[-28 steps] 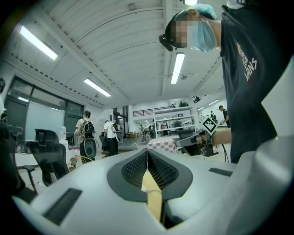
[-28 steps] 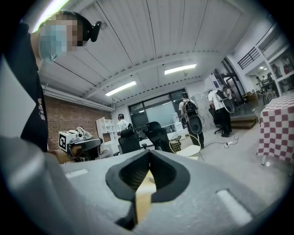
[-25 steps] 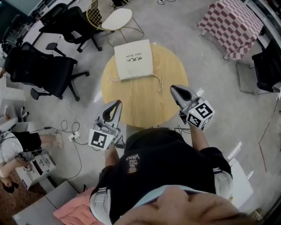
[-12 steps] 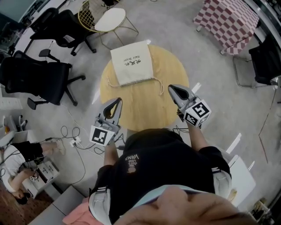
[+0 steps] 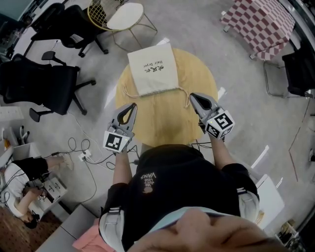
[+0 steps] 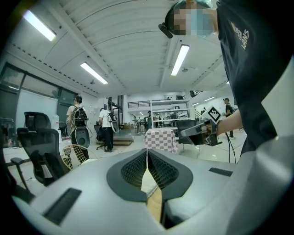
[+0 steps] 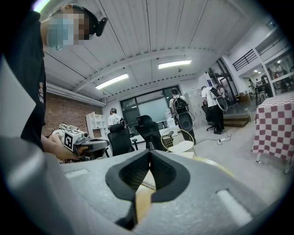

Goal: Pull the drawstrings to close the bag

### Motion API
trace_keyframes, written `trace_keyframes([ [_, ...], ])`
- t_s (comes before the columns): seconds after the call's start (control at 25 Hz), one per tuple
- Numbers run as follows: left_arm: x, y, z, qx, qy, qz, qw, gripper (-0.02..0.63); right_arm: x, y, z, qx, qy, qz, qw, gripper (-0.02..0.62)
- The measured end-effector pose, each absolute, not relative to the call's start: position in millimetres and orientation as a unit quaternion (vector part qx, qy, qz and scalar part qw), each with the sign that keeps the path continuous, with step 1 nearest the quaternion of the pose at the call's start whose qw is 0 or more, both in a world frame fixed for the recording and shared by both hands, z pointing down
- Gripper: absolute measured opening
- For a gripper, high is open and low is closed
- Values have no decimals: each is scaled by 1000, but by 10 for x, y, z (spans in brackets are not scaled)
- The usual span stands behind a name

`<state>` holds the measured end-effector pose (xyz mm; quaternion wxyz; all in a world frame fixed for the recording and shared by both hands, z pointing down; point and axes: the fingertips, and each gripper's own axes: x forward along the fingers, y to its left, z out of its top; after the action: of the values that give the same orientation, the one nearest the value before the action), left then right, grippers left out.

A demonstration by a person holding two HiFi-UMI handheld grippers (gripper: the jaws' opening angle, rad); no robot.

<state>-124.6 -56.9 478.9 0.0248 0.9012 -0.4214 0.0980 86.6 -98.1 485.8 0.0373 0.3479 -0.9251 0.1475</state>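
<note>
A cream drawstring bag (image 5: 153, 69) lies flat on the far half of the round wooden table (image 5: 167, 118), its printed side up. Thin drawstrings (image 5: 183, 92) trail from the bag's near edge at both corners. My left gripper (image 5: 132, 106) hovers over the table's near left edge, shut and empty. My right gripper (image 5: 193, 96) is over the table's near right part, shut and empty, its tip close to the right drawstring loop. In the left gripper view the jaws (image 6: 147, 151) meet with nothing between them. The right gripper view shows its jaws (image 7: 149, 151) pressed together too.
Black office chairs (image 5: 39, 83) stand left of the table. A yellow wire chair with a white seat (image 5: 118, 15) is beyond it. A table with a checkered cloth (image 5: 258, 24) stands at the far right. Cables and a power strip (image 5: 81, 155) lie on the floor at left.
Both grippers have moved forward over the table toward the bag's near edge. Their jaws stayed shut. The bag has not moved on the table.
</note>
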Motion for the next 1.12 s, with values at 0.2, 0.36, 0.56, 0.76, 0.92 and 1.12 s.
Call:
trace_keyframes([
  [0.2, -1374, -706, 5206, 913, -388, 123, 11, 0, 741, -1132, 5101, 343, -925, 149, 62, -2],
  [0.36, -1453, -843, 5414, 912, -388, 123, 37, 2, 724, -1253, 5273, 341, -923, 157, 82, -2],
  [0.56, -1469, -982, 5650, 915, -372, 134, 78, 2, 696, -1388, 5523, 339, -920, 162, 111, -2],
  [0.76, -1421, -1040, 5924, 921, -338, 172, 84, 2, 673, -1424, 5889, 325, -918, 130, 184, -2],
  [0.92, -1410, -1113, 6086, 922, -328, 188, 85, 2, 627, -1480, 6107, 311, -916, 109, 227, -2],
  [1.12, -1479, -1156, 6228, 918, -328, 199, 100, 6, 653, -1517, 6342, 306, -911, 131, 244, -2],
])
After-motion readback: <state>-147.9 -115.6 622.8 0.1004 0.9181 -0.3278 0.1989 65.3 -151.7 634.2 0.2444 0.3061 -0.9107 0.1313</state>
